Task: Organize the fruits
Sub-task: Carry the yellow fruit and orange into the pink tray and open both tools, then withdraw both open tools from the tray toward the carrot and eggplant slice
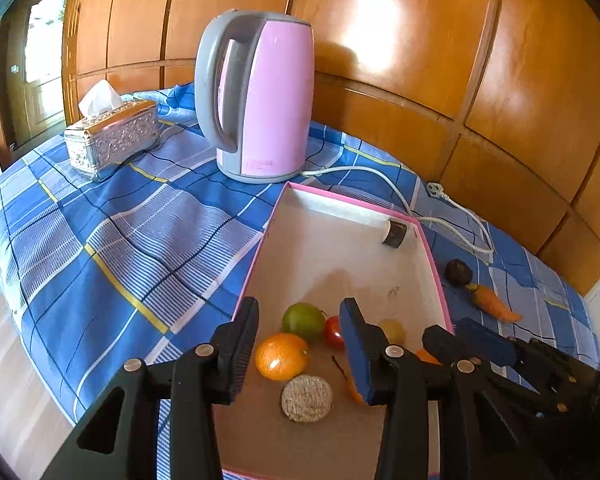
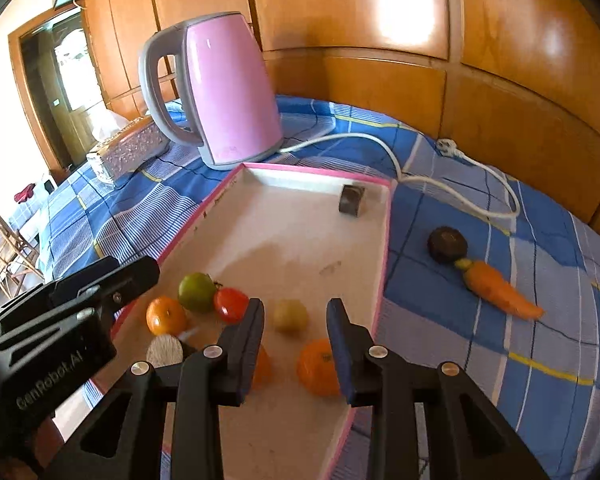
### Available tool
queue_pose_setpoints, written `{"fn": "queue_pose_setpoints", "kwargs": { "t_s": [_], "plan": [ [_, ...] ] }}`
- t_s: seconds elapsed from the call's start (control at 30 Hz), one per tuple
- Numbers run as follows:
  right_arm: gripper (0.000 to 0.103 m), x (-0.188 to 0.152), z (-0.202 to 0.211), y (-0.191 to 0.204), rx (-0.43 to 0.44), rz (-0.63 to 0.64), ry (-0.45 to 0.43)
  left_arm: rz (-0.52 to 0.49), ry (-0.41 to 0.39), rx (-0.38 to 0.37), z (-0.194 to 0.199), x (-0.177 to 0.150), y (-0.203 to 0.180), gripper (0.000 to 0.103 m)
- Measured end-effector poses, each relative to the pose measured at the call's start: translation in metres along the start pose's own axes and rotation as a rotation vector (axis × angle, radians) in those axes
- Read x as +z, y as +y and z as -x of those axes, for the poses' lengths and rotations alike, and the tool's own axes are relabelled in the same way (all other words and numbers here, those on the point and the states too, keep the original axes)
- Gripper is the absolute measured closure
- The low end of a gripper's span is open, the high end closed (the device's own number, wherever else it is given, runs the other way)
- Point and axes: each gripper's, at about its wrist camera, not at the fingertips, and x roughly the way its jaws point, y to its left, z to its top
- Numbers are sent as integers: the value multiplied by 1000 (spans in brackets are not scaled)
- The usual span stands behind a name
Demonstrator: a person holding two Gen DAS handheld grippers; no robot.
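A pink-rimmed shallow box lies on the blue checked cloth. In it lie an orange, a green fruit, a red tomato, a pale yellow fruit, another orange and a round beige slice. My left gripper is open above the fruits. My right gripper is open over the box, empty. A carrot and a dark round fruit lie on the cloth right of the box.
A pink kettle stands behind the box, its white cord trailing right. A silver tissue box sits at the left. A small dark cylinder lies in the box's far corner. A wooden panelled wall is behind.
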Motion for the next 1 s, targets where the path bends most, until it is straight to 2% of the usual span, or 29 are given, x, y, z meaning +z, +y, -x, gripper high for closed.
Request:
{"fn": "queue_pose_setpoints", "kwargs": {
  "t_s": [0.23,1.0],
  "plan": [
    [68,-13,14,-15,-33,-57,-7,-13,10,-8,5,-8,-8,60],
    [68,-36,40,-62,-87,-174,-28,-156,29,-96,17,-30,-66,60]
  ]
}}
